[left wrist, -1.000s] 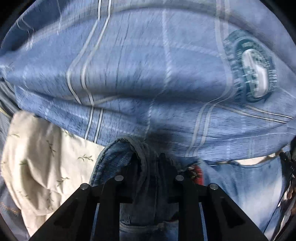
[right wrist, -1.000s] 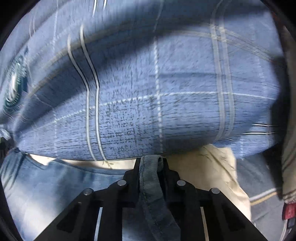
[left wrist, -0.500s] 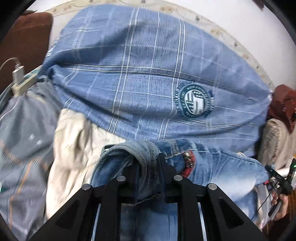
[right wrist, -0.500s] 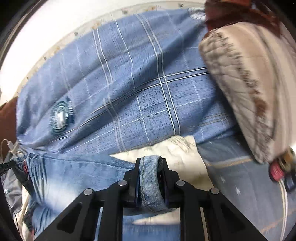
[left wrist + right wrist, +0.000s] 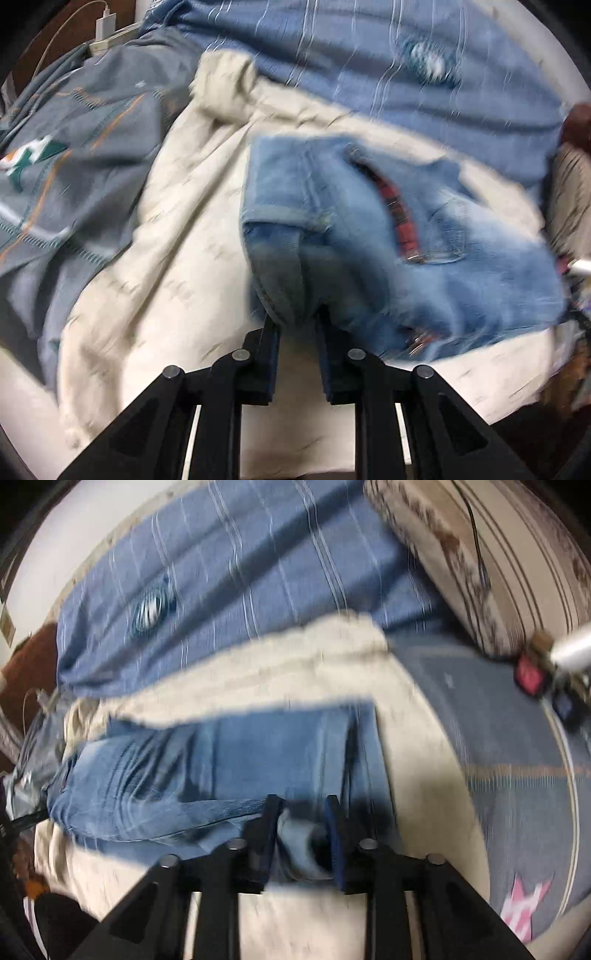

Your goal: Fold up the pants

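The blue denim pants [image 5: 424, 258] lie folded on a cream blanket [image 5: 177, 266], with a red plaid lining showing at a pocket. My left gripper [image 5: 297, 325] has its jaws slightly apart, and a fold of denim still sits between them. In the right wrist view the pants [image 5: 221, 760] stretch to the left. My right gripper [image 5: 301, 808] also has its jaws parted around a fold of denim. Both views are blurred by motion.
A blue plaid pillow [image 5: 369, 66] lies behind the pants, also in the right wrist view [image 5: 240, 576]. A grey-blue patterned sheet [image 5: 74, 147] lies left, a white charger [image 5: 107, 22] beyond it. A beige striped cushion [image 5: 498, 554] and small items [image 5: 532, 672] sit at the right.
Both grippers pulled back and lowered the pants onto the cream blanket. Their jaws, clamped tight on denim before, have opened a little. The plaid pillow now looks farther away.
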The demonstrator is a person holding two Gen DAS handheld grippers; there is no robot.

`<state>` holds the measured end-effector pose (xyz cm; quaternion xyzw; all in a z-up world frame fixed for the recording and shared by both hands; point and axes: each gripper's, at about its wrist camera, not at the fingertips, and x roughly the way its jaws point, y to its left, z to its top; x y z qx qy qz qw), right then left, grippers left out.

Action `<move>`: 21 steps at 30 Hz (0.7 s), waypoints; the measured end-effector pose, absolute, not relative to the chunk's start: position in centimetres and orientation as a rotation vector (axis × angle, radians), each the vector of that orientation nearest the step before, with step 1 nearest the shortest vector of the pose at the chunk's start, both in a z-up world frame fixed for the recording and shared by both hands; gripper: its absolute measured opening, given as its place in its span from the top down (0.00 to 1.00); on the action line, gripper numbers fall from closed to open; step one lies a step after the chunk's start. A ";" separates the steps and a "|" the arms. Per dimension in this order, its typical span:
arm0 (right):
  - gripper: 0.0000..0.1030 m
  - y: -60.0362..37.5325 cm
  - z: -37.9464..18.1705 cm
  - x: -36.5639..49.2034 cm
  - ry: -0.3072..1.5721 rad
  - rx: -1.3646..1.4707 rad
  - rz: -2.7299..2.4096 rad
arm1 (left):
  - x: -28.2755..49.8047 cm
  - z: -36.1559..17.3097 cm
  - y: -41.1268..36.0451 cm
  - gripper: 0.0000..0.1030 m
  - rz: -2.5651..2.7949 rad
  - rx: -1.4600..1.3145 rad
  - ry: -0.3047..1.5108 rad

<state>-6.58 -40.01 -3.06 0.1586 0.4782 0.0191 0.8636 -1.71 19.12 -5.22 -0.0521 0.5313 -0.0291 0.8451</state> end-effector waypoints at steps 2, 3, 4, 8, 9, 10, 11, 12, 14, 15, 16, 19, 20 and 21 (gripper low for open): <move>0.56 -40.6 -3.3 -8.1 1.022 0.335 0.046 | -2.2 -5.1 19.5 0.82 -0.053 -0.099 1.130; 0.43 -40.9 -3.1 -8.8 1.011 0.334 0.044 | -2.6 -4.7 19.9 0.82 -0.048 -0.101 1.119; 0.38 -41.3 -2.7 -9.5 0.988 0.335 0.041 | -2.9 -4.1 20.0 0.82 -0.046 -0.094 1.103; 0.36 -42.9 0.1 -9.9 0.881 0.394 0.055 | -4.0 -0.9 19.7 0.82 -0.028 -0.053 0.971; 0.35 -42.9 0.5 -9.4 0.871 0.399 0.049 | -3.9 0.3 18.8 0.82 -0.044 -0.053 0.916; 0.35 -42.9 0.8 -8.4 0.864 0.407 0.044 | -3.8 0.9 18.2 0.82 -0.059 -0.055 0.888; 0.35 -42.8 0.8 -6.9 0.867 0.421 0.038 | -3.4 1.6 16.9 0.82 -0.085 -0.062 0.849; 0.35 -42.5 0.6 -5.7 0.873 0.427 0.026 | -3.1 1.9 16.1 0.82 -0.101 -0.069 0.826; 0.35 -42.2 -0.5 -2.9 0.906 0.461 -0.016 | -2.2 2.0 13.7 0.80 -0.132 -0.088 0.788; 0.35 -42.3 -1.4 -1.6 0.925 0.492 -0.027 | -1.4 1.6 12.4 0.78 -0.150 -0.102 0.782; 0.36 -42.4 -2.2 -0.6 0.941 0.521 -0.041 | -0.6 1.0 11.3 0.75 -0.167 -0.113 0.783; 0.72 -42.3 -4.7 1.7 0.995 0.569 -0.081 | 1.0 -1.8 8.6 0.75 -0.187 -0.121 0.827; 0.81 -41.8 -5.3 2.1 1.004 0.556 -0.085 | 1.4 -3.0 8.1 0.75 -0.192 -0.118 0.850; 0.85 -41.5 -5.3 2.1 0.990 0.542 -0.092 | 1.7 -4.3 7.8 0.75 -0.196 -0.113 0.869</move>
